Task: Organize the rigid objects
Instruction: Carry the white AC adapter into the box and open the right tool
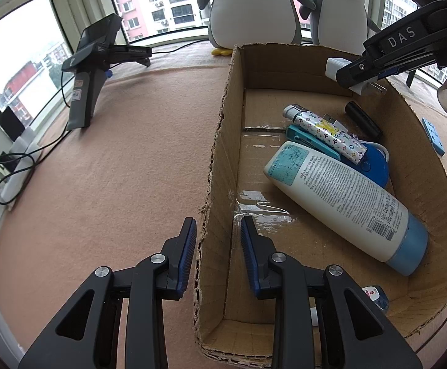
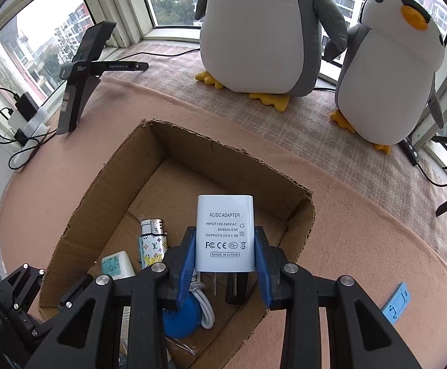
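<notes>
Grey daylight fills a bay of white-framed windows (image 2: 112, 3) that wraps around a desk (image 1: 115, 169) covered in a pinkish felt cloth. Beyond the glass stand pale and pink apartment blocks (image 1: 161, 0) and a patch of treetops. Two plush penguins, a large one (image 2: 263, 24) and a smaller one (image 2: 389, 73), stand at the far edge against the panes. To the left, a dark stand (image 2: 81, 70) rests on the cloth, and black cables (image 1: 14, 166) trail to chargers on the white sill (image 2: 29, 129).
</notes>
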The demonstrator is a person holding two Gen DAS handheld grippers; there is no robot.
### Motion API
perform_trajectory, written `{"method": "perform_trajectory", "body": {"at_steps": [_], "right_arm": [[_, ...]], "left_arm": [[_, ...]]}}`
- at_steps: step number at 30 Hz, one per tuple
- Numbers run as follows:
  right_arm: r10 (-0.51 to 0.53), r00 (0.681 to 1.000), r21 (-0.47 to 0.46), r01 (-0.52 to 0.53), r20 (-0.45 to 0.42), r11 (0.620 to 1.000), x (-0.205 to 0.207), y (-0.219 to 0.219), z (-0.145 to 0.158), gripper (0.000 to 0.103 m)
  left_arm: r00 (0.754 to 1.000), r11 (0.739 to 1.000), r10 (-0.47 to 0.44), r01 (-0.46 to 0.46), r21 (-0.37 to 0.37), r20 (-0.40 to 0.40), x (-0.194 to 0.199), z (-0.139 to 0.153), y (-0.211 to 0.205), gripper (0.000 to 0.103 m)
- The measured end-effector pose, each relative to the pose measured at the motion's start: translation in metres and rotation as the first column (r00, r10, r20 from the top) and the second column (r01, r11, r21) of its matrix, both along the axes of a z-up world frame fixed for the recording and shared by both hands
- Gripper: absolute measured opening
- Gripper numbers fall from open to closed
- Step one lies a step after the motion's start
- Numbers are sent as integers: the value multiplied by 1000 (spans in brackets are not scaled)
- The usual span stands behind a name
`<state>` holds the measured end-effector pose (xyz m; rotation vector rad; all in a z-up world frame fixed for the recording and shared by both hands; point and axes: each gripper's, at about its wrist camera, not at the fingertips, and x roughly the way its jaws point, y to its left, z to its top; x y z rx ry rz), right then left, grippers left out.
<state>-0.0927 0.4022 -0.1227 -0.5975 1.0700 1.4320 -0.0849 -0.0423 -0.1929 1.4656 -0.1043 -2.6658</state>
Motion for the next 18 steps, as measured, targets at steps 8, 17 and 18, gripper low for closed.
{"method": "perform_trajectory", "body": {"at_steps": [8,17,18], "right_arm": [[-5,1000,9,5,4,1000,4,0,0,32],[-19,999,51,17,32,999,4,-3,11,73],[-17,999,50,15,32,999,4,-3,12,73]], "left_arm": [[1000,1000,0,0,1,0,0,0,0,27],[1000,1000,0,0,1,0,0,0,0,27],[1000,1000,0,0,1,0,0,0,0,27]]}}
